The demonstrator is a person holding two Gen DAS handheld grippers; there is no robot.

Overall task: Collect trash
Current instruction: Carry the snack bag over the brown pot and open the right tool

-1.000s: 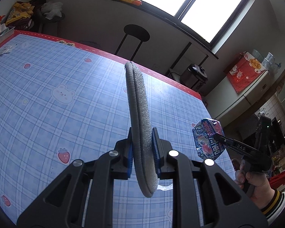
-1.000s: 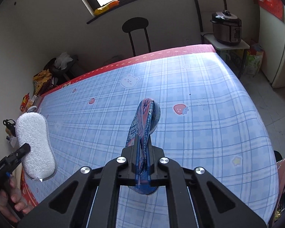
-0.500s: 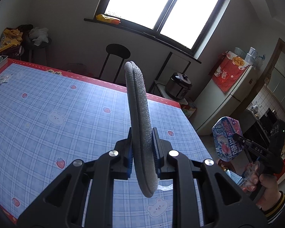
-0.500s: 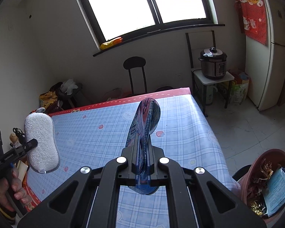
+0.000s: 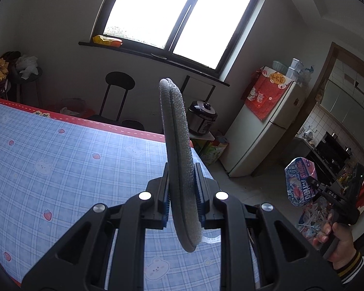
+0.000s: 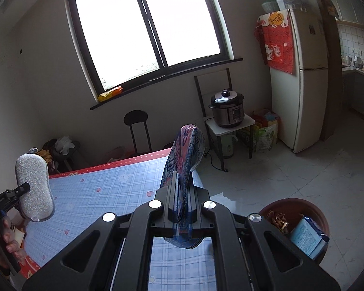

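- A flat snack wrapper (image 6: pixel 185 169) is clamped edge-on between the jaws of the right gripper (image 6: pixel 182 208); in the right wrist view it stands upright at the centre of the frame.
- The same wrapper (image 5: pixel 299 181) is seen face-on at the right edge of the left wrist view, held out past the table's edge, with the person's hand (image 5: pixel 337 242) on the handle below it.
- A grey sponge pad (image 5: pixel 177 160) is pinched between the jaws of the left gripper (image 5: pixel 182 203), standing on edge at the centre of that frame; in the right wrist view the pad (image 6: pixel 34 186) appears at the left edge, above the table.
- The table (image 6: pixel 109 189), under a blue checked cloth, fills the lower left of both frames; no loose litter can be made out on the part shown.
- A brown bin (image 6: pixel 293 208) stands on the floor at the lower right of the right wrist view, already holding scraps and a blue packet (image 6: pixel 308 237).
- The step in hand is judged to be the carrying of the wrapper to the bin.
- The next move would call for the wrapper to be brought over the bin's mouth, tipped downward, and the right jaws parted so that it drops inside and not on the rim.
- The sponge pad need not be released for this.
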